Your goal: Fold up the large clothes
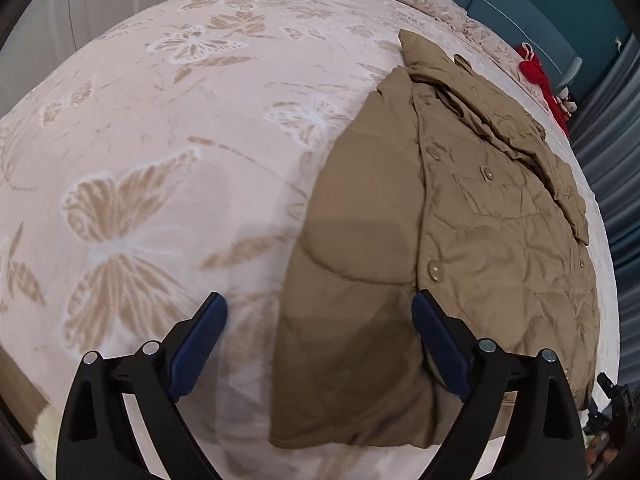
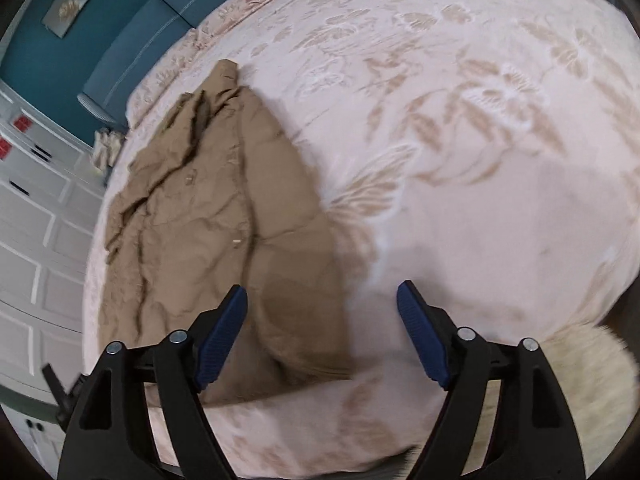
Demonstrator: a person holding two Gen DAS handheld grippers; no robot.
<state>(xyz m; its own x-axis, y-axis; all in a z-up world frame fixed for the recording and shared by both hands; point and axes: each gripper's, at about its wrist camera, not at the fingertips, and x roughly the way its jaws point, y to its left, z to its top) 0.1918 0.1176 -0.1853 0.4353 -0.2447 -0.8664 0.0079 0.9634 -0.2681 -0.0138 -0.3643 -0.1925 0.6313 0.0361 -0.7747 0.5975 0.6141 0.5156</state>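
Bed with pale pink plush cover, tan butterfly and leaf print, fills both views. Teal padded headboard along far edge.

Tan quilted snap-button jacket, partly folded, flat on cover: right half of left wrist view, left half of right wrist view. Collar toward headboard, hem toward cameras. One panel folded over front, snaps and chest pocket flap showing beside it.

White panelled wardrobe doors at left edge of right wrist view.

Left gripper: black arms, blue ribbed pads, jaws spread wide, nothing gripped. Hovering over jacket's near hem; right pad over fabric, left pad over bare cover. Contact with fabric: cannot tell.

Right gripper: jaws wide, empty. Left pad over jacket hem corner, right pad over bare cover.

Red garment bunched at far bed edge near headboard, well apart from jacket.

Cream fuzzy item at lower right of right wrist view, identity unclear.
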